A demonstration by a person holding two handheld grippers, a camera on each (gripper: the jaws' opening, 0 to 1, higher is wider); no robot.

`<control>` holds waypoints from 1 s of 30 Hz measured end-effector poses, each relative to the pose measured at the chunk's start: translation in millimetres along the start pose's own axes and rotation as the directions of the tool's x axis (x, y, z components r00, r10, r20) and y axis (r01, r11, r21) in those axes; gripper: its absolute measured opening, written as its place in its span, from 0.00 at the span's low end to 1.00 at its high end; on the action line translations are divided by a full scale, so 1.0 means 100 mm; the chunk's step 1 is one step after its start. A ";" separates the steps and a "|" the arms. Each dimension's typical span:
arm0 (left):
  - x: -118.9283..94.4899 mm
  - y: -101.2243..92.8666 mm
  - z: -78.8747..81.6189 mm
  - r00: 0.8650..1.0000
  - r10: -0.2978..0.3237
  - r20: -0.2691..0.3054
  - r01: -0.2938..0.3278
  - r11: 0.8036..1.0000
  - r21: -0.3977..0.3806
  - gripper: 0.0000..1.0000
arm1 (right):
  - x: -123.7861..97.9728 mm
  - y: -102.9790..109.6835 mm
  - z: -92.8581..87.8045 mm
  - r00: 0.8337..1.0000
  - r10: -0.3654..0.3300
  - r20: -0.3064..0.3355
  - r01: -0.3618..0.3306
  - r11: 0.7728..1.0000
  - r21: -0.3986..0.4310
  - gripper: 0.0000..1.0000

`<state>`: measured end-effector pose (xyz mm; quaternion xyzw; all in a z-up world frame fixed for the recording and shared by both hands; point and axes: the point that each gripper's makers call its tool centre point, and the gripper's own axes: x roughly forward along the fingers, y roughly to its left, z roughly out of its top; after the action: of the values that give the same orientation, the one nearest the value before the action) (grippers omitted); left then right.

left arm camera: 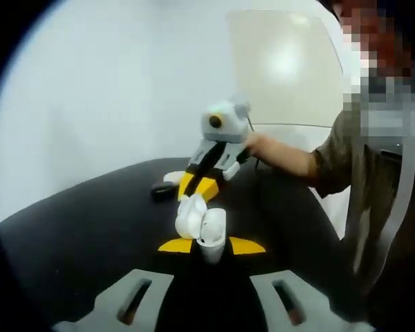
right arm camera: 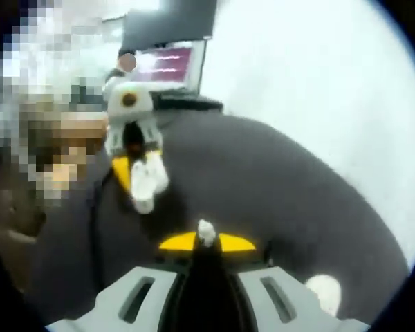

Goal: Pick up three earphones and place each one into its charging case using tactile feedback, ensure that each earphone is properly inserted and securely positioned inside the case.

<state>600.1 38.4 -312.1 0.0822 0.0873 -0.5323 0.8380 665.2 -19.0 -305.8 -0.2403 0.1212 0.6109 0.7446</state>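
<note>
Earphones and cases first: the left gripper view shows one open white charging case point(left arm camera: 202, 227) pinched between the left gripper point(left arm camera: 211, 246)'s yellow tips, lid tilted back to the left. The right gripper point(left arm camera: 198, 187) reaches in from above and behind in that view, its yellow tips just over the case's lid. Behind it, two more small things lie on the black table point(left arm camera: 90, 228): a white case or earphone point(left arm camera: 173, 177) and a dark item point(left arm camera: 162, 191), too blurred to name.

In the right gripper view, a single small white earphone point(right arm camera: 206, 232) stands upright, clamped between the closed yellow tips of the right gripper point(right arm camera: 206, 243). The left gripper point(right arm camera: 133, 170) appears across from it, holding the open white case point(right arm camera: 146, 181), glossy and rounded, with lid and body spread apart. Earphone and case are near each other but apart. One more white rounded object point(right arm camera: 324, 289) lies near the table's edge at lower right in that view.

A person's hand point(left arm camera: 259, 146) and olive sleeve point(left arm camera: 346, 162) hold the right gripper at the table's far side. The dark tabletop is broad and mostly open around both grippers, ending in a curved edge against a pale wall point(left arm camera: 90, 90). A laptop point(right arm camera: 169, 66) with a lit screen sits at the table's far end.
</note>
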 end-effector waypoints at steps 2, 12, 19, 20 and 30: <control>0.00 0.00 0.00 1.000 -0.001 0.001 0.001 1.000 -0.002 0.15 | -0.06 -0.01 0.15 0.998 -0.012 0.056 0.011 1.000 0.024 0.12; 0.00 0.03 0.00 1.000 0.005 0.003 -0.005 1.000 -0.023 0.15 | -0.26 0.57 0.75 0.996 0.069 0.060 -0.055 0.978 -0.203 0.12; 0.00 0.03 0.00 1.000 0.008 0.004 -0.008 1.000 -0.012 0.15 | -0.13 0.68 0.56 0.967 0.020 -0.255 -0.095 0.953 -0.287 0.12; 0.00 0.03 0.00 1.000 0.009 0.004 -0.009 1.000 -0.010 0.15 | -0.11 0.67 0.53 0.961 0.011 -0.278 -0.095 0.952 -0.291 0.12; 0.02 0.02 -0.01 1.000 0.021 0.001 -0.021 1.000 0.019 0.15 | -0.09 0.64 0.42 0.874 -0.066 -0.481 -0.131 0.923 -0.363 0.12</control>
<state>603.0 38.0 -312.9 0.0909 0.0809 -0.5245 0.8426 596.4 3.8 -278.8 -0.5245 0.1855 0.5555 0.6180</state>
